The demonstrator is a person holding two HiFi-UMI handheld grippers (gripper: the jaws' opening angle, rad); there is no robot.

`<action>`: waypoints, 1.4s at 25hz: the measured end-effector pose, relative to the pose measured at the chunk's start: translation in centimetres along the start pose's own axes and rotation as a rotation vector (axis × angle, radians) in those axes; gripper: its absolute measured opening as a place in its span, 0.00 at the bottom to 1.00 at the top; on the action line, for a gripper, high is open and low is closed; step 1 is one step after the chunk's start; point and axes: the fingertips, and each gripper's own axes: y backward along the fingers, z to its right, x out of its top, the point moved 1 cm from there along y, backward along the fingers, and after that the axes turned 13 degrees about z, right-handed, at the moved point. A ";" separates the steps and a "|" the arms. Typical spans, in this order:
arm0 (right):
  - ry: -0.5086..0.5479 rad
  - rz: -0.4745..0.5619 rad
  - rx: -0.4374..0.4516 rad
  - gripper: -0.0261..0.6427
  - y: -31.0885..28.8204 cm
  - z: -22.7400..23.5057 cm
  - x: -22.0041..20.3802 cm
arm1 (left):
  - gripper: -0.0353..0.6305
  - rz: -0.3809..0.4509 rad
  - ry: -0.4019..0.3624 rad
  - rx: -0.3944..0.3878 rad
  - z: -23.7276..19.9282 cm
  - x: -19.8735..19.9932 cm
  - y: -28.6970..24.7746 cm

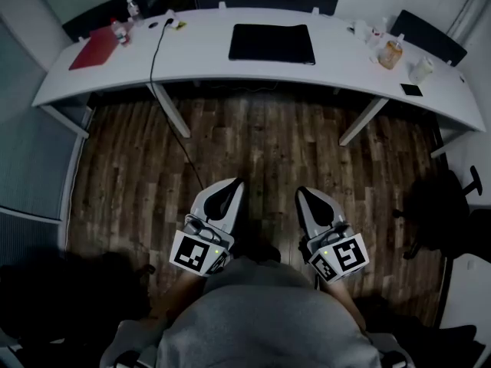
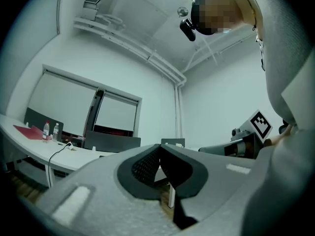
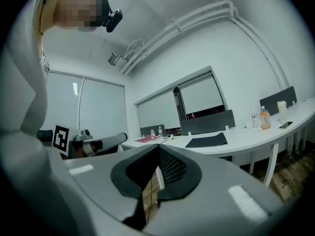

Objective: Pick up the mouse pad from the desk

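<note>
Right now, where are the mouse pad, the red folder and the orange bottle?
Mouse pad (image 1: 271, 43), head view, centre of its black top.
Red folder (image 1: 93, 48), head view, centre of its cover.
Orange bottle (image 1: 390, 54), head view, middle of its body.
</note>
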 end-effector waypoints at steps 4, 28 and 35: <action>0.040 0.002 -0.016 0.04 -0.3 -0.5 -0.3 | 0.05 -0.022 0.011 -0.008 -0.4 -0.1 0.5; 0.029 0.005 -0.077 0.04 -3.7 -4.1 -3.7 | 0.05 -0.048 0.094 -0.018 -5.8 -1.1 3.5; 0.018 0.020 -0.048 0.04 -6.9 -1.5 -4.1 | 0.05 -0.063 0.050 0.000 -8.3 -2.6 1.2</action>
